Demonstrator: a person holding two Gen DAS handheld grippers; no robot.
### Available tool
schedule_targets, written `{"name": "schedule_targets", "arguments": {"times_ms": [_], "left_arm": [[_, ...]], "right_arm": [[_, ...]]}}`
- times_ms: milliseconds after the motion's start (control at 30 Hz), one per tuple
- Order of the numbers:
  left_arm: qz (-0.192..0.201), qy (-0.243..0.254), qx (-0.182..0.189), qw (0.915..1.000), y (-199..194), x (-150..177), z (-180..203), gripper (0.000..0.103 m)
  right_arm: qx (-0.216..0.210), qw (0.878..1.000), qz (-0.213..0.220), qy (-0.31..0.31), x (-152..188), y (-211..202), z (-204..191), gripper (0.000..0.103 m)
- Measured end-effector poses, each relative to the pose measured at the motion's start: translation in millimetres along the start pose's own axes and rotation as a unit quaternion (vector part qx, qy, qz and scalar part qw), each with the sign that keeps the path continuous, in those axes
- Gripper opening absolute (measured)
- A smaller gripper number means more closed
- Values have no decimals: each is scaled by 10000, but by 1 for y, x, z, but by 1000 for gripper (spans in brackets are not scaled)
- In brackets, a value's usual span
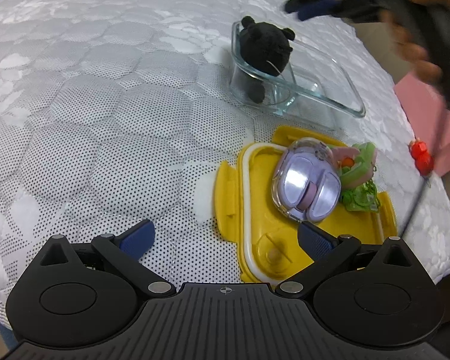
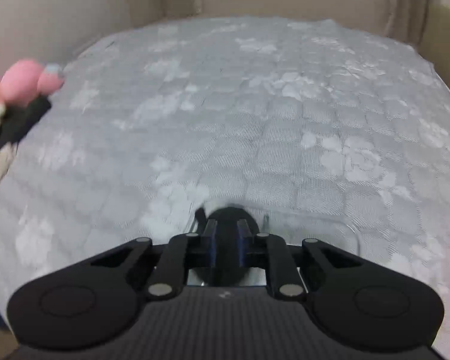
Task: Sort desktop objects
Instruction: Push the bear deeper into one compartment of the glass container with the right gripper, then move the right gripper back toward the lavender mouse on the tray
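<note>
Pale quilted mattress (image 1: 105,105) fills your view; beige walls (image 2: 60,6) behind. Glass container (image 1: 321,90) near its edge holds the black plush (image 1: 267,48). Your left gripper (image 1: 225,240) gapes wide, empty; right gripper (image 2: 225,234) narrow, barely parted, above the plush.

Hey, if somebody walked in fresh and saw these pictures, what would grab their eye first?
Probably the black plush toy sitting in one end of the clear glass container on the white quilted mattress. Just in front of it, a bright yellow lid carries a shiny translucent purple computer mouse beside a green and pink trinket. The left gripper stands wide open at the lid's near edge.
</note>
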State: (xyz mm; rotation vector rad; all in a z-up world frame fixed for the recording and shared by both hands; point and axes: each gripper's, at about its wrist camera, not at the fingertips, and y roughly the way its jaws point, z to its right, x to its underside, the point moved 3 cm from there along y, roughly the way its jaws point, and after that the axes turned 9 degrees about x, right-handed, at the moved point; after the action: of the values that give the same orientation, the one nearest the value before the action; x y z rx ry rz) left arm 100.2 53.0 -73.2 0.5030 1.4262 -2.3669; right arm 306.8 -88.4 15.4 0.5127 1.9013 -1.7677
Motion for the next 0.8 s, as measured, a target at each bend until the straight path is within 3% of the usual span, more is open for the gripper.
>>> {"name": "schedule_targets", "arguments": {"times_ms": [133,300,467,633,800], "left_arm": [[-12,47,-56,10000,-1,0,-3,103],[40,-141,-16,9999,0,-6,-9,103],[5,-9,-57,10000,3,-8,-1,103],[-13,229,-41,9997,-4,-7,11,103],[230,627,-468,9967,-9,-11,34,103]], "right_arm": [[-46,9989,-407,208,6,37,-1,15],[-25,9985,-532,-132,16,31,-5,15],[-55,9982,-528,-287,20,33,-8,15],[-252,9997,-54,-48,24,25,5,17],[-611,9926,817,658,56,-42,55,17]]}}
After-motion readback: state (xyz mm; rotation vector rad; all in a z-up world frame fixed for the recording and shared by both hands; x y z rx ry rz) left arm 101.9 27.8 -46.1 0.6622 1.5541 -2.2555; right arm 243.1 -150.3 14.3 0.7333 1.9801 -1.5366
